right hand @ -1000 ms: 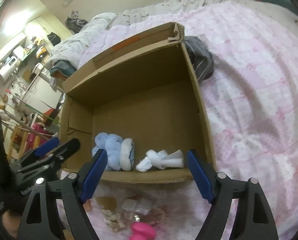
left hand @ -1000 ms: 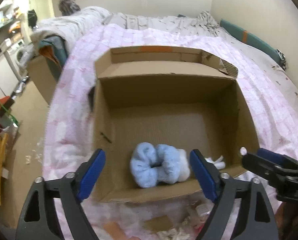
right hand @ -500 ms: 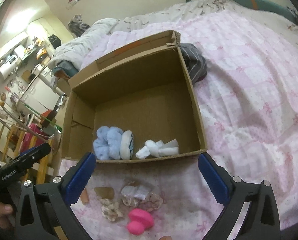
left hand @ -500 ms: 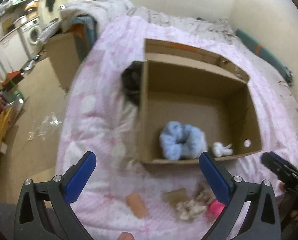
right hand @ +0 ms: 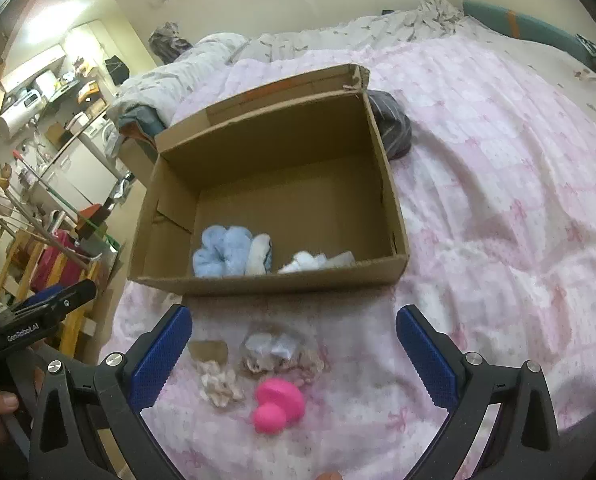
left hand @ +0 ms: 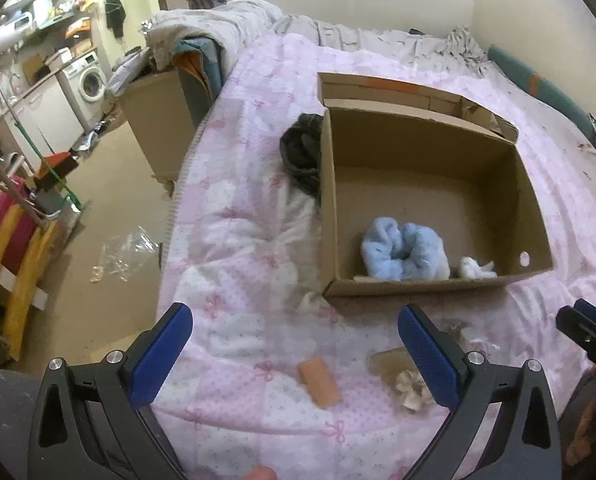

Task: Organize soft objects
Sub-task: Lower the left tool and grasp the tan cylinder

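Right hand-held gripper (right hand: pixel 293 354), jaws wide apart and empty, hangs just above the pink soft toy (right hand: pixel 277 404) on the bed (right hand: pixel 518 208) — nearer than the equally open left hand-held gripper (left hand: pixel 293 354) — its longer axis seemingly slanting toward the cardboard box (right hand: pixel 265 282) beyond.

The left gripper (right hand: pixel 41 312), seen from the right wrist, bears white lettering reading "GenRobot.AI".

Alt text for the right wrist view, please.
The open right gripper hovers over a pink quilt, above a pink mushroom-shaped toy and pale scrunchies. Beyond, a cardboard box holds a blue scrunchie and a white item.
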`<state>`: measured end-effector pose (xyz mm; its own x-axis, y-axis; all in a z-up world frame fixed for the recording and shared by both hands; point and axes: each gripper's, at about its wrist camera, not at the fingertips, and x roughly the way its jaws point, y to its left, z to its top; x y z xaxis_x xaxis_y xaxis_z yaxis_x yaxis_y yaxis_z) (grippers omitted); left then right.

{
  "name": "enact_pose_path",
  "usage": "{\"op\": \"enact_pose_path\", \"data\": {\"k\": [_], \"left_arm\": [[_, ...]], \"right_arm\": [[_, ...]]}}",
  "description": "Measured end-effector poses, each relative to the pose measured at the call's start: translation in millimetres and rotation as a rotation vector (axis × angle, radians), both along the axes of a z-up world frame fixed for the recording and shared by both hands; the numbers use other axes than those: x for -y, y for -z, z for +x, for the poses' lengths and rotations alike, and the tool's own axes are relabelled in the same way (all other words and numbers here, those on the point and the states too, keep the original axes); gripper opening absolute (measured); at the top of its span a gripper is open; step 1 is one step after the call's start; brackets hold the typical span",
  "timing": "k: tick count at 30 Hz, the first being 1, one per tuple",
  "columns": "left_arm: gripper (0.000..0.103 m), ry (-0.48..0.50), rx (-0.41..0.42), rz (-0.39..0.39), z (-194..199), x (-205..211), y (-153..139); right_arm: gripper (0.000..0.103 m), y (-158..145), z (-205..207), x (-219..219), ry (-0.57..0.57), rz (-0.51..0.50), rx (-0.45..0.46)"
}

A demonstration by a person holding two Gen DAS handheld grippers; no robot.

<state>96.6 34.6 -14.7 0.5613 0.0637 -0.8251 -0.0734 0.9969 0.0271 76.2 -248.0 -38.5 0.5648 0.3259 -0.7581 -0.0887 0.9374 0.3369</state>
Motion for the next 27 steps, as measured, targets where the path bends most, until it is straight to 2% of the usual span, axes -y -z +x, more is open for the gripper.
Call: {"op": "enact_pose_path", "data": {"k": [4, 8, 13, 21, 25, 27], "left_arm": [[0.103, -0.006, -0.034, -0.055, -3, -5, 8], [0.103, -0.004, -0.084, -0.115, -3, -11, 16], [0.103, -0.044, -0.09, -0.099, -3, -18, 20], [0.103, -0.071, -0.119, -0.055, 0, -20, 32], [0.102, -0.078, -0.159, -0.077, 3, -22, 42], [0.102, -0.06, -0.218, -0.107, 7, -19, 55]], "right_arm": [[0.103, 5, -4, -1, 0.042, -0.086, -0.029], [0.103, 1, -8, 0, 0.08, -0.116, -0.046], [0.103, -5, -18, -8, 0.05, -0.135, -0.008], [0.103, 2, -13, -7, 0.044, -0.078, -0.06], [0.103, 4, -12, -10, 0.045, -0.077, -0.063], [0.103, 5, -11, -12, 0.047, -0.085, -0.062]]}}
